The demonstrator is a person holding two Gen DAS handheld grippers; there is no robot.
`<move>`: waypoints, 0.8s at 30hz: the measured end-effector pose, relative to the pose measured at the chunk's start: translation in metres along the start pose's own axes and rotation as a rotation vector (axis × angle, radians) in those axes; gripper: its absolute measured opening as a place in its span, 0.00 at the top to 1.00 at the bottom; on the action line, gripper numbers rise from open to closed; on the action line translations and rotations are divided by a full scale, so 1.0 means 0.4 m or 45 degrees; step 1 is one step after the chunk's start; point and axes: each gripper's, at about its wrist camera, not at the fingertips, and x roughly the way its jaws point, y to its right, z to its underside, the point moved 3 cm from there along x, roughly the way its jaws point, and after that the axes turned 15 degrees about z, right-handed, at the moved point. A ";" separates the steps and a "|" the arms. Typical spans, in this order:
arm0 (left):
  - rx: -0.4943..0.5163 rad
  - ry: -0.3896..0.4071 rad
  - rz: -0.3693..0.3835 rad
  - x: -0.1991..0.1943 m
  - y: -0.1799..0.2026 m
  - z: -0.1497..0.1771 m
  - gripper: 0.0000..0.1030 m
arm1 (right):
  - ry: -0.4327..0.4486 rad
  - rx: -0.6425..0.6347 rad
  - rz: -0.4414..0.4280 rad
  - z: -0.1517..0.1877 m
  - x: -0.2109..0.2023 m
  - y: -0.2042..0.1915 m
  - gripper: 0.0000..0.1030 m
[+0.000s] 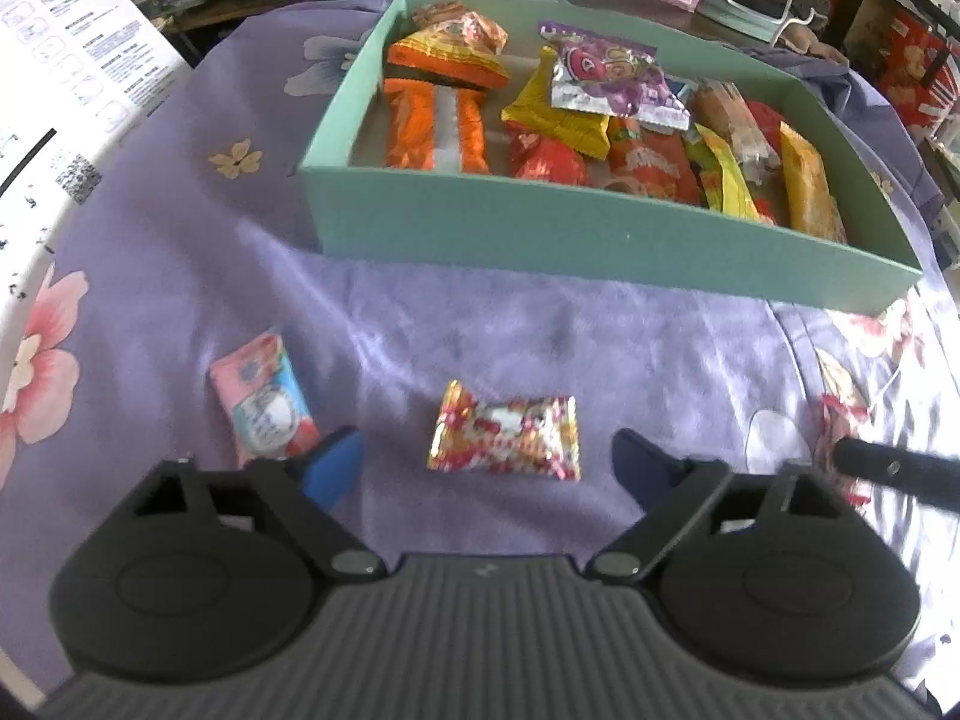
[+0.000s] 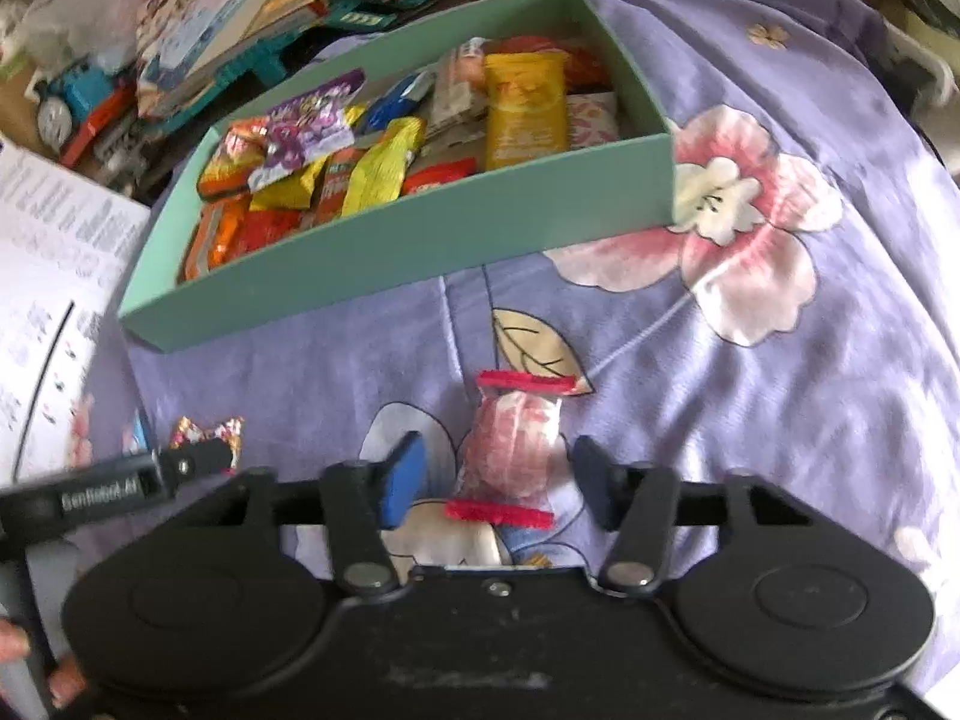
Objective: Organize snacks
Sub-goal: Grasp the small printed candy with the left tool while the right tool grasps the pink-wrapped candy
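Note:
A teal box (image 1: 540, 228) full of several snack packets sits on the purple floral cloth; it also shows in the right wrist view (image 2: 372, 252). My left gripper (image 1: 486, 468) is open, its blue pads either side of a red-and-white candy packet (image 1: 507, 438) lying on the cloth. A pink-and-blue packet (image 1: 264, 402) lies to its left. My right gripper (image 2: 498, 480) is open around a clear pink candy bag with red ends (image 2: 516, 450), which rests on the cloth between the pads without being squeezed.
A white instruction sheet (image 1: 66, 78) lies at the left. Toys, books and boxes (image 2: 180, 30) crowd the far edge behind the teal box. The left gripper's arm (image 2: 120, 486) shows at the left of the right wrist view, near the candy packet (image 2: 204, 429).

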 end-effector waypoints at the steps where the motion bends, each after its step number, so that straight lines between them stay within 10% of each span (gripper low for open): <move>1: 0.007 -0.007 0.012 0.007 0.003 -0.002 0.33 | 0.012 -0.028 0.011 0.002 0.001 -0.011 0.63; 4: 0.091 -0.017 -0.011 0.020 0.021 0.005 0.53 | 0.086 -0.120 0.060 0.015 -0.002 -0.037 0.70; 18: 0.116 -0.001 -0.025 0.026 0.027 0.010 0.51 | 0.155 -0.158 0.080 0.030 -0.001 -0.049 0.69; 24: 0.111 0.012 -0.013 0.001 0.029 0.015 0.67 | 0.129 -0.116 0.057 0.024 -0.006 -0.037 0.75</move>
